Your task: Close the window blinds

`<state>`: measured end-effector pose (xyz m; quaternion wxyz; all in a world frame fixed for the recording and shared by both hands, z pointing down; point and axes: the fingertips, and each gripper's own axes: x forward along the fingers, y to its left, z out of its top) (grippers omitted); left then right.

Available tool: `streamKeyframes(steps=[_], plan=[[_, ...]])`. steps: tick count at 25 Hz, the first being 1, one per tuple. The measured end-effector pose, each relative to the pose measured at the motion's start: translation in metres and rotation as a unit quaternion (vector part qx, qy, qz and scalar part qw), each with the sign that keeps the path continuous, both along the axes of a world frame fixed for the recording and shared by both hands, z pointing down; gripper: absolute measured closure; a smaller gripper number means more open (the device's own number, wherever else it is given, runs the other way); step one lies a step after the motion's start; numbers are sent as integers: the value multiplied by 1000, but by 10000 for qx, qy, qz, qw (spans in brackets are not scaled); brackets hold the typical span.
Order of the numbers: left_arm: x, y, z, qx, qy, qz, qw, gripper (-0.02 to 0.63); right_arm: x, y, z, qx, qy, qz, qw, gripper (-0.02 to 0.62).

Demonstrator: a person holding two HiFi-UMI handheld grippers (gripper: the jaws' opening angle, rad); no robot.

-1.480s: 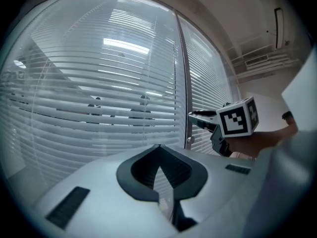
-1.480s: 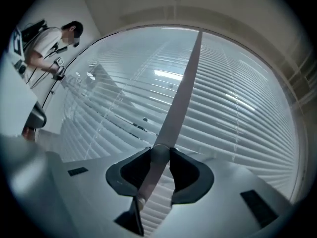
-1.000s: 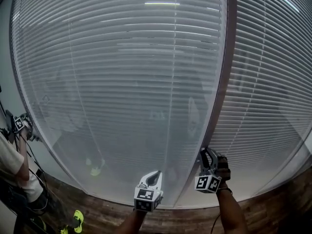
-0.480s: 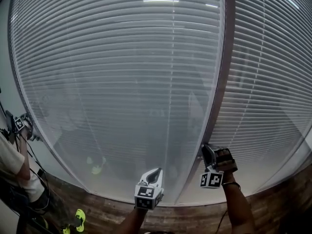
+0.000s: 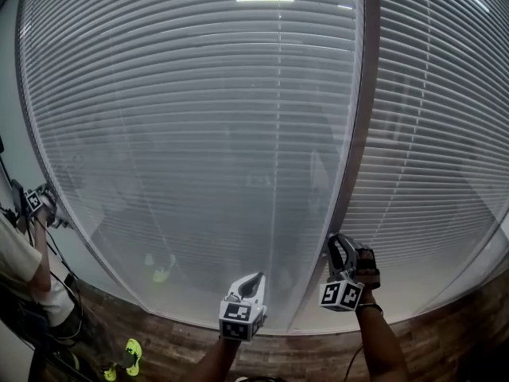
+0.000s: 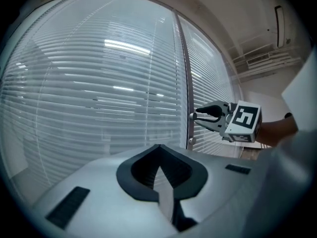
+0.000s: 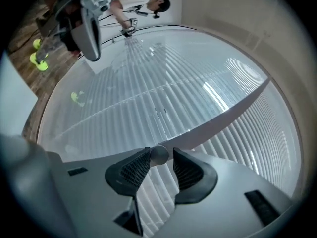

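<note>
White slatted blinds (image 5: 199, 134) cover the wide window, and a second panel (image 5: 429, 134) hangs right of a brown mullion (image 5: 362, 134). My right gripper (image 5: 335, 243) is held level against the mullion's lower end, rolled on its side. In the right gripper view a small round grey knob (image 7: 159, 154) sits between its fingertips. The knob touches one pad and a thin gap shows at the other, so the jaws are open around it. My left gripper (image 5: 253, 281) hovers lower and to the left, in front of the blinds, shut on nothing (image 6: 158, 148).
A person (image 5: 22, 269) stands at the far left holding another gripper (image 5: 32, 201), with cables beside them. Yellow-green shoes (image 5: 127, 355) rest on the wooden floor (image 5: 445, 348) below the window. An air-conditioning unit (image 6: 262, 58) hangs high on the right wall.
My right gripper rose slightly along the mullion, then settled back near where it was. The left gripper has stayed put, and the slats look the same.
</note>
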<state>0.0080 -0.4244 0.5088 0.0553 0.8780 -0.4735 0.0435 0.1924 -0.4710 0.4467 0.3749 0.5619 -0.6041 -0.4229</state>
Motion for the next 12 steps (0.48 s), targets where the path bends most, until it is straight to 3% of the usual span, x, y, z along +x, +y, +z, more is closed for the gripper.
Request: streamKeyframes(steps=[3,7,12], plan=[[-11,-5,8,-127,69,-129,9998,606,-1,12,-12,5,-1173,-80,9931,466],[-21,-6,1,-49,218,-213,9995,606,-3,29,-20,-192,-2852,-390,9575,468],[-8,12,-19,302,347,13,9989,606,-3,53,-19,-121,-3687,-601,9275,482]])
